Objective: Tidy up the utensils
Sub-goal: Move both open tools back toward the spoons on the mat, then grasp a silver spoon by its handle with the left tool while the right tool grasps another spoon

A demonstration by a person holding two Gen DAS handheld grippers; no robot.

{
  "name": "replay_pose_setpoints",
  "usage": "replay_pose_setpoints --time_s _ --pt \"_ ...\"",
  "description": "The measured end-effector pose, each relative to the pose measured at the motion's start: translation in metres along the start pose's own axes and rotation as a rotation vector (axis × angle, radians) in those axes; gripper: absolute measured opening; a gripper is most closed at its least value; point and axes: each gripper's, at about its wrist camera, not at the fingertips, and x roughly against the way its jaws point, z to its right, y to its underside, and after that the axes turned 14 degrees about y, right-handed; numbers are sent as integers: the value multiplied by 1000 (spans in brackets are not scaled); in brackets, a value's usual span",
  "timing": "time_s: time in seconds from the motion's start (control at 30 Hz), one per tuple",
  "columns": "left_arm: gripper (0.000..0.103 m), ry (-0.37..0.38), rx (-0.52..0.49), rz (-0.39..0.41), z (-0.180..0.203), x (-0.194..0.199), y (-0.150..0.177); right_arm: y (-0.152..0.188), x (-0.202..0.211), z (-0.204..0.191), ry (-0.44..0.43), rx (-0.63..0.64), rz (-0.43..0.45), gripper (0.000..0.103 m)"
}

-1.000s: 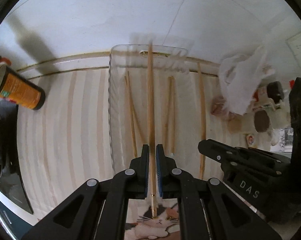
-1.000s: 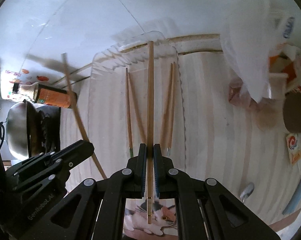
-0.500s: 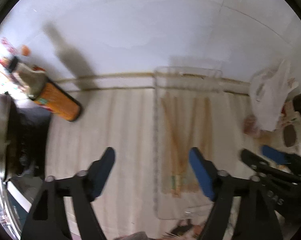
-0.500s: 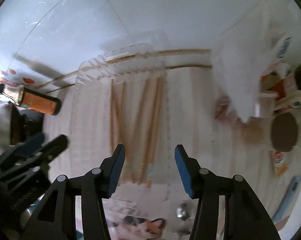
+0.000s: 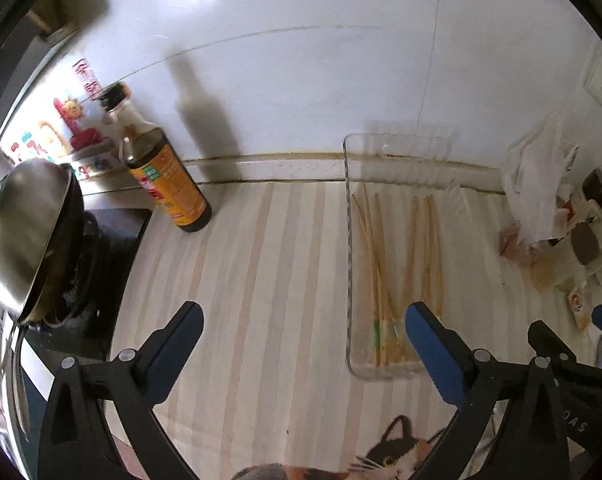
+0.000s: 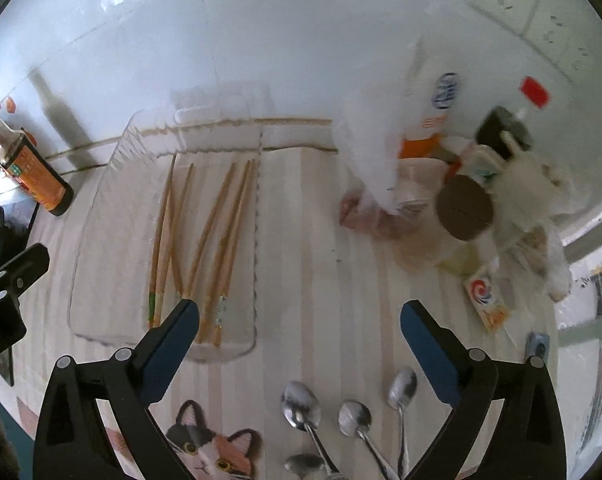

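Note:
A clear plastic tray (image 5: 350, 364) (image 6: 245, 344) lies on the striped mat and holds several wooden chopsticks (image 5: 381, 264) (image 6: 217, 232). My left gripper (image 5: 301, 320) is open and empty, raised above the mat to the left of the tray. My right gripper (image 6: 299, 318) is open and empty, raised above the mat to the right of the tray. Several metal spoons (image 6: 301, 404) lie on the mat below the right gripper, near the front edge.
A soy sauce bottle (image 5: 165, 176) (image 6: 33, 172) stands at the back left by a steel pot (image 5: 21, 232) on a stove. A white plastic bag (image 6: 381, 144), jars and packets (image 6: 467, 208) crowd the back right. A cat picture (image 6: 213, 452) is printed on the mat's front.
Both grippers let go of their chopsticks into the tray, opened wide and pulled back and up. The left view swung left, the right view swung right, bringing the spoons into view.

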Motion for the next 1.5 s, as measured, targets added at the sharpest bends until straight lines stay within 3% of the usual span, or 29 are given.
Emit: replay_pose_setpoints --time_s 0.37,0.63,0.9,1.0,1.13,1.17,1.23,1.33,1.4,1.47,1.5 --pt "103 31 -40 151 18 84 23 32 92 39 8 -56 177 102" --pt "103 88 -37 187 26 124 40 53 149 61 -20 -93 280 102" --pt "103 55 5 204 36 126 52 71 155 85 -161 -159 286 102" --pt "103 43 18 202 45 111 62 80 139 100 -159 -171 260 102" --pt "103 75 23 100 70 64 84 92 101 122 -123 -171 152 98" --pt "103 95 21 68 77 53 90 96 92 128 -126 -179 128 92" --pt "102 141 19 -31 95 20 106 106 66 141 -128 -192 52 63" --pt "100 217 7 -186 125 -29 136 122 28 159 -137 -207 -55 44" --pt "92 257 -5 -284 144 -56 155 134 7 170 -136 -213 -117 41" --pt "73 278 -17 -380 161 -81 173 144 -11 178 -137 -214 -165 41" --pt "68 286 -23 -417 168 -89 180 149 -17 182 -130 -214 -183 41"
